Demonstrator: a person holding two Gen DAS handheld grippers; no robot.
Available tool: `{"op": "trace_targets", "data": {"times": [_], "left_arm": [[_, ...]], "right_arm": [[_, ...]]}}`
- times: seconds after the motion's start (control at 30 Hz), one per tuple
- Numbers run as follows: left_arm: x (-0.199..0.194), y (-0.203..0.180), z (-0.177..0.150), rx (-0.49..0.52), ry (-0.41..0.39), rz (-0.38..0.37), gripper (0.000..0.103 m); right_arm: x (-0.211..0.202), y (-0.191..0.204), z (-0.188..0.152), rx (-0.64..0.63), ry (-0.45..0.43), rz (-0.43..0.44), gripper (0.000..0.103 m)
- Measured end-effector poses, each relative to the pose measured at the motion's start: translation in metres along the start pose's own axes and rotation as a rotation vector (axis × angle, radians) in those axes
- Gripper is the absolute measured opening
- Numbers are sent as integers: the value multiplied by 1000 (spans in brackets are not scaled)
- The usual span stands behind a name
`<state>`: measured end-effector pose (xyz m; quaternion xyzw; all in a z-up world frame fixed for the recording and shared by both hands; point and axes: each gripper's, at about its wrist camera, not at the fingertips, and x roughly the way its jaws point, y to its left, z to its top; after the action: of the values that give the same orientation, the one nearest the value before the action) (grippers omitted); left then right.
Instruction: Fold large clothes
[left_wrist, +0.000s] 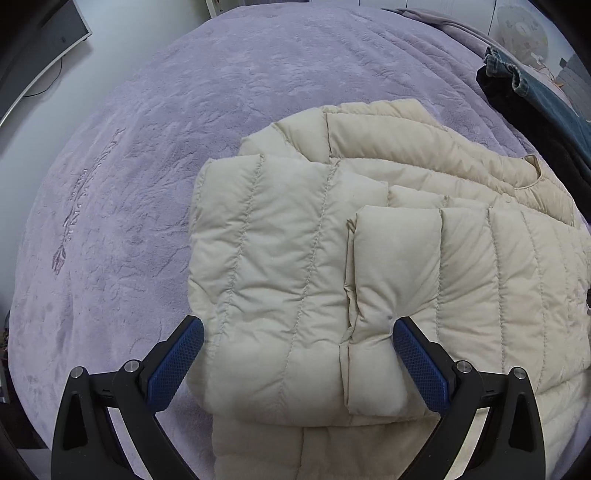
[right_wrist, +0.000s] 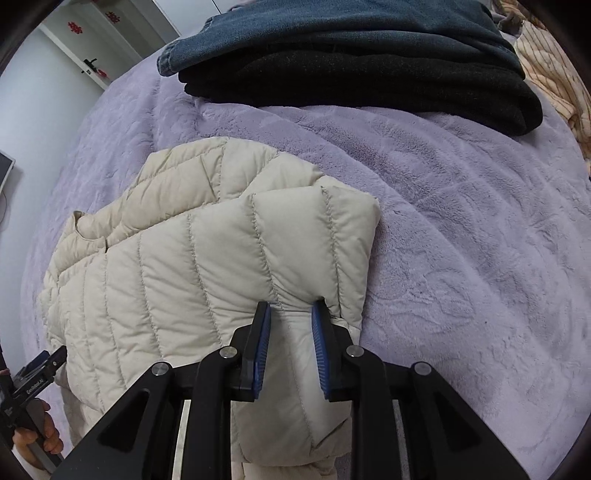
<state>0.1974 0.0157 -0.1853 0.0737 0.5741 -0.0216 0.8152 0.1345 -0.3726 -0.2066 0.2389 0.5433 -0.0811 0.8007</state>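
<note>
A cream quilted puffer jacket (left_wrist: 295, 258) lies partly folded on a lilac fleece bedspread (left_wrist: 129, 147). My left gripper (left_wrist: 295, 325) is open wide, its blue-padded fingers straddling the near folded edge of the jacket without pinching it. In the right wrist view the jacket (right_wrist: 177, 266) lies left of centre, collar to the left. My right gripper (right_wrist: 290, 317) is shut on a bunched fold of the jacket's right side. The left gripper's body (right_wrist: 33, 384) shows at the lower left of the right wrist view, held by a hand.
Folded dark clothes, blue denim (right_wrist: 332, 33) over a black garment (right_wrist: 369, 81), are stacked at the far side of the bed. A striped cloth (right_wrist: 554, 74) lies at the far right. A monitor (left_wrist: 48, 44) stands off the bed's left.
</note>
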Motion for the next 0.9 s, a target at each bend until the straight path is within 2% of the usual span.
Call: {"op": "trace_targets", "data": {"times": [0.1,0.17,0.23,0.47,0.7,0.9], "left_arm": [[-13,2,0,9,-3,7,103],[-20,2,-2,18,1,8,103],[-27,2,-7,25,8,2,103],[-49,1,-28,56,39,-21,103],[-75,-1,-48,83,54,-48,103],[-93,-3,-60,91,62,-60,103]], "right_arm": [[-12,5,-1,9,4,20,25],[-21,8,-5,12,10,32,30],[-31,12,-11,9,14,38,54],[-58,26,-37,-5,64,46,57],[-86,37,-73,-16,87,43,81],[-109,41,-91,-21,90,42,85]]}}
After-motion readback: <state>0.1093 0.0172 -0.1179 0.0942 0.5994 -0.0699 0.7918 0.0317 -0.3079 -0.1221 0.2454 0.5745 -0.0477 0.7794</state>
